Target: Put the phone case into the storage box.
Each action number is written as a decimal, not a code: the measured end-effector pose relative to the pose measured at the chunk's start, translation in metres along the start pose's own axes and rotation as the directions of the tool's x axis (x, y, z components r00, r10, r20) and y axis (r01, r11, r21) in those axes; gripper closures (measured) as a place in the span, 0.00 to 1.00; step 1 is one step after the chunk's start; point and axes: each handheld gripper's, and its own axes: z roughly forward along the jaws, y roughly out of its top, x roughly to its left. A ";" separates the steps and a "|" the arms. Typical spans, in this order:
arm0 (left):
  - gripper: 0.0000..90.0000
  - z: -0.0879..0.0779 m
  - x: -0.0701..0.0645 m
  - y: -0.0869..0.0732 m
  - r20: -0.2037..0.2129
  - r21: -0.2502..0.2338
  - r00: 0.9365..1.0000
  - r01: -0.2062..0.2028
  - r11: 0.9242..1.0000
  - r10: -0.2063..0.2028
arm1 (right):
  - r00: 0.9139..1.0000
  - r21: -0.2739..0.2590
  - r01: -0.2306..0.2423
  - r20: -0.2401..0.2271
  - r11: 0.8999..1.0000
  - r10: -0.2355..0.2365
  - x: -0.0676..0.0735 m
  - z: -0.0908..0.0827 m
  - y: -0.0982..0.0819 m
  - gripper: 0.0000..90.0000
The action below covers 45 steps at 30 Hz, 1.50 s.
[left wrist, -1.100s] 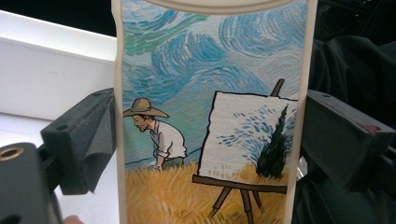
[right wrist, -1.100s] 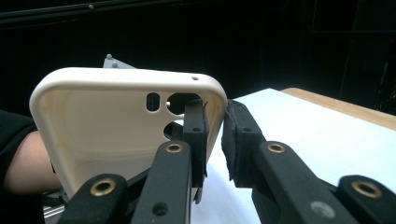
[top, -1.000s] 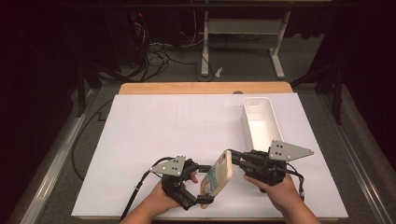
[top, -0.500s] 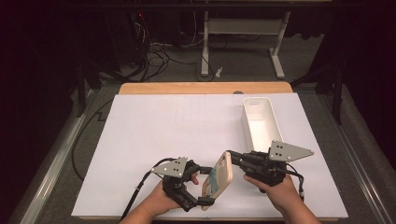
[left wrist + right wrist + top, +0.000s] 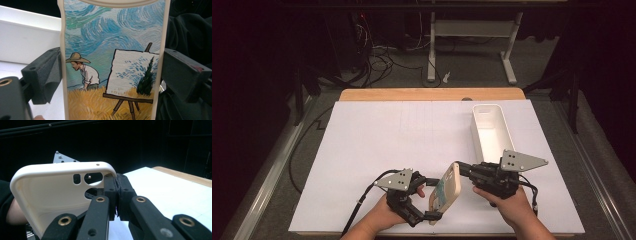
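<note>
Where the case is: the phone case (image 5: 445, 192) hangs in the air over the near edge of the white table (image 5: 387, 140), tilted on its long side between the two hands and touching no surface.
Printed side: in the left gripper view its painted back, a man in a straw hat beside an easel, faces that camera.
Hollow side: in the right gripper view the cream inside and the lens cutouts face the right hand.
Left gripper (image 5: 427, 202): spread wide across the case's width, with its pads (image 5: 50, 75) lying against the two long edges, so it pinches the case side to side.
Right gripper (image 5: 463, 170): pressed together on the thin wall at the lens corner, with the rim caught between its tips.
Step in hand, as I judge it: a handover from the left hand to the right, with both grips on for now.
Doing it well: release the left jaws only once the corner pinch holds. The case is soft and held far off its middle, so expect it to droop. Ease the left pads straight apart without dragging the edges.
Risk: the rim may slip or peel out of the narrow pinch.
Nearby: the white bin (image 5: 477, 135) stands empty, well apart on the right.
</note>
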 end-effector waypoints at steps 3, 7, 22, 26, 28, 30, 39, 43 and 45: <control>0.12 0.001 0.000 0.000 -0.007 0.005 1.000 -0.003 1.000 0.004 | 1.000 0.003 -0.001 0.000 1.000 0.001 0.000 0.000 0.000 0.99; 0.12 0.001 0.000 0.000 -0.008 0.005 1.000 -0.004 1.000 0.004 | 1.000 0.005 -0.005 -0.002 1.000 0.005 0.000 0.000 0.000 0.99; 0.10 0.003 -0.002 -0.001 -0.044 0.023 0.999 -0.015 1.000 0.016 | 1.000 0.018 -0.004 0.005 1.000 0.004 0.001 0.003 0.000 0.99; 0.03 0.001 -0.003 0.000 -0.076 -0.001 0.997 -0.006 1.000 0.006 | 1.000 0.027 0.005 0.017 1.000 -0.006 0.002 0.003 0.001 0.99; 0.00 0.000 -0.003 0.000 -0.102 -0.007 0.995 -0.011 1.000 0.010 | 1.000 0.026 0.005 0.016 1.000 -0.005 0.001 0.002 0.001 0.99; 0.00 -0.002 -0.004 -0.001 -0.122 -0.007 0.992 -0.019 1.000 0.018 | 1.000 0.028 0.005 0.026 1.000 -0.006 0.001 0.002 0.001 0.99; 0.00 -0.011 -0.003 -0.001 -0.211 0.010 0.977 -0.021 1.000 0.023 | 0.996 0.038 0.008 0.092 0.999 -0.011 0.000 0.000 0.002 0.99; 0.00 -0.027 0.000 -0.001 -0.324 0.022 0.946 -0.012 1.000 0.018 | 0.990 0.045 0.021 0.136 0.999 -0.027 0.000 -0.002 0.002 0.99; 0.00 -0.039 0.000 -0.003 -0.394 0.011 0.919 0.000 1.000 0.004 | 0.988 0.041 0.019 0.155 0.999 -0.025 0.000 -0.003 0.002 0.99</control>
